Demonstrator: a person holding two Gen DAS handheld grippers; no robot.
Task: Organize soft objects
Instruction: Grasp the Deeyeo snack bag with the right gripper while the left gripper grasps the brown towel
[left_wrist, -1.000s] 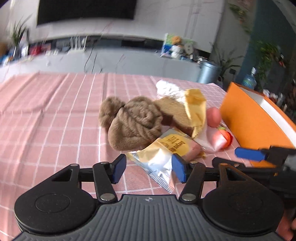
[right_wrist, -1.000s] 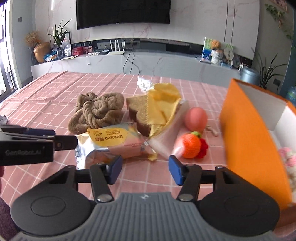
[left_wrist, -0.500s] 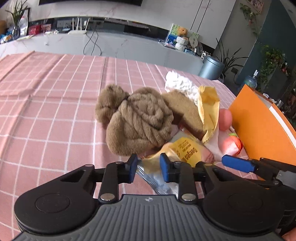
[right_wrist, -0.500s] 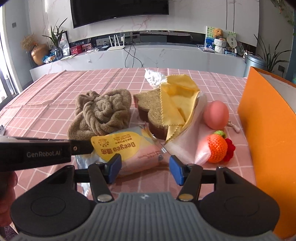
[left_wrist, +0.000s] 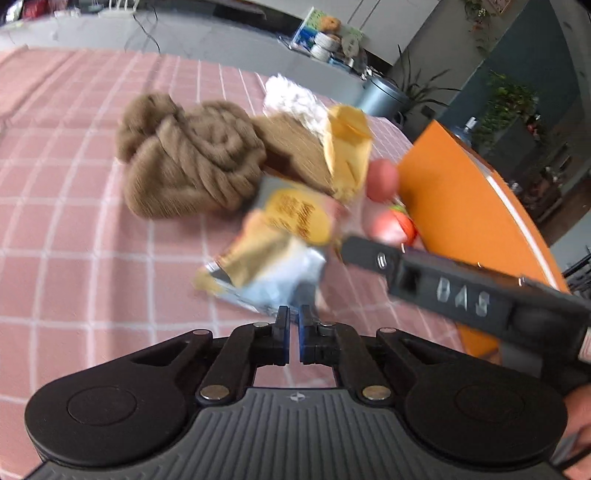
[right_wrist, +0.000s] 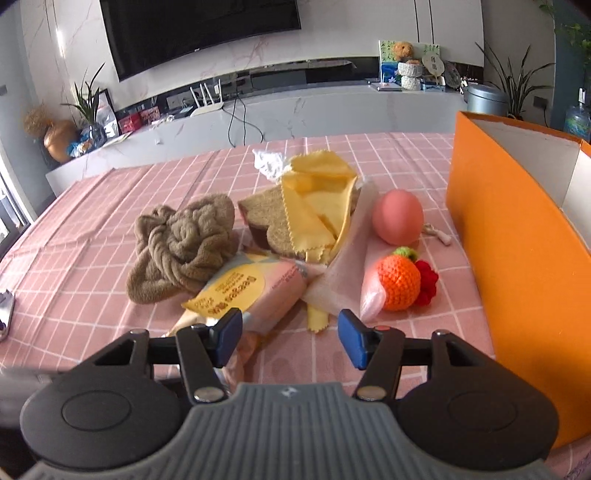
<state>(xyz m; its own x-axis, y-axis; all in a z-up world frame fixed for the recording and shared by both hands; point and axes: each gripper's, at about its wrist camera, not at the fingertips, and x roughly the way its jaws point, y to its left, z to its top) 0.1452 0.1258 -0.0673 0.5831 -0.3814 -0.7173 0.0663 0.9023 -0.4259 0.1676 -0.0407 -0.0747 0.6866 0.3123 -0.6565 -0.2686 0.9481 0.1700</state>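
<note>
You are pinching the snack packet (left_wrist: 280, 240) in the left tongs (left_wrist: 294, 328) over the pink-checked tabletop (right_wrist: 369, 155); the right tongs (right_wrist: 290, 339) are gaping wide below the wall television (right_wrist: 192, 29).

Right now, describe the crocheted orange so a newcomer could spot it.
Find the tall orange box on the pink checked tablecloth. Just left of its base sits the crocheted orange, in front of the smooth pink egg. It is the only knitted ball, with a green top.

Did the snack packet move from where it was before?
Yes. The snack packet has lifted, its near end pinched in the left gripper. In the right view it tilts up beside the towel, which hasn't moved.
</note>
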